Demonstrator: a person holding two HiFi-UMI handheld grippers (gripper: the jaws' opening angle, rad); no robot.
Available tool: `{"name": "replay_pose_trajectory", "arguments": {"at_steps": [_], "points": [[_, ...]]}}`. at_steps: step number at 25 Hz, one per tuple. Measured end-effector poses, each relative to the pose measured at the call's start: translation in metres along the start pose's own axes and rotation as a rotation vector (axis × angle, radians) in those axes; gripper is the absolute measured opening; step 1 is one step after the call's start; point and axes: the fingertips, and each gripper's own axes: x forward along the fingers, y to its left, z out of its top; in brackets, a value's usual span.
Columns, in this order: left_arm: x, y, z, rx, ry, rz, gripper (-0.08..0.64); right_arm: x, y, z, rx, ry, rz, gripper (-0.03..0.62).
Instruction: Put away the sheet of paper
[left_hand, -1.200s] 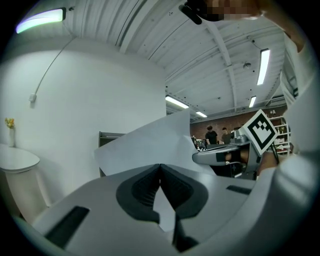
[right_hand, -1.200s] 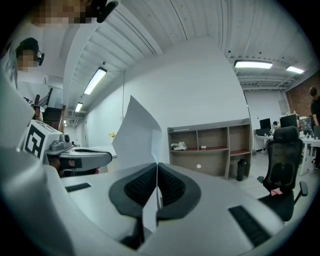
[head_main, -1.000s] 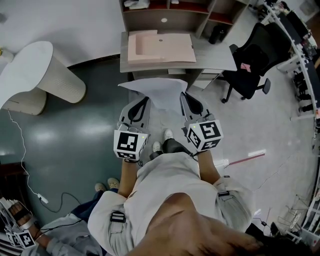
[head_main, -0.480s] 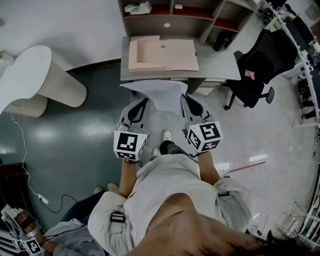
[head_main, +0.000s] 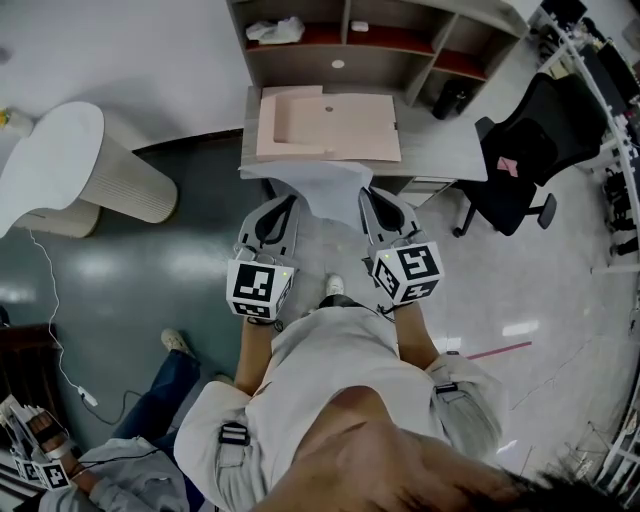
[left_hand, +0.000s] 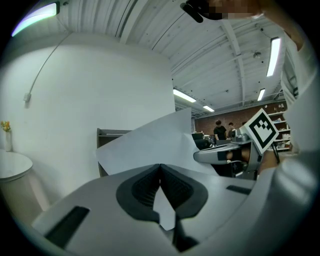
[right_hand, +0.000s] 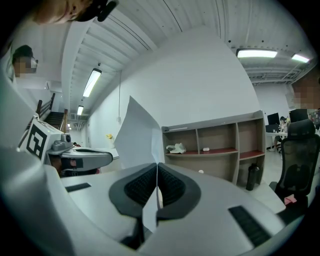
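While the left gripper (head_main: 287, 203) and right gripper (head_main: 369, 197) pinch the thin white sheet of paper (head_main: 318, 184), the carrying step looks in hand. Next, probably lower it into the flat pink card folder (head_main: 335, 125).

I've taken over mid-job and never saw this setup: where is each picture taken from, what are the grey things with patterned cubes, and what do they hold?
No robot here: a standing person holds a grey two-jaw gripper in each hand. The head view comes from a camera on the person's head, looking down. There the left gripper and the right gripper point forward, each shut on an edge of one white sheet of paper held between them, near the front of the grey desk. The other two pictures come from cameras riding on each gripper, looking along its jaws; both show the jaws closed on the sheet. On the desk lies a flat pale pink cardboard folder.
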Motion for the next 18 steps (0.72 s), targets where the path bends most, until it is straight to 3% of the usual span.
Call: {"name": "replay_pose_trajectory", "arguments": {"at_steps": [18], "points": [[0.073, 0.008, -0.001, 0.014, 0.024, 0.026, 0.02, 0.046, -0.062, 0.003, 0.016, 0.004, 0.039, 0.02]]}}
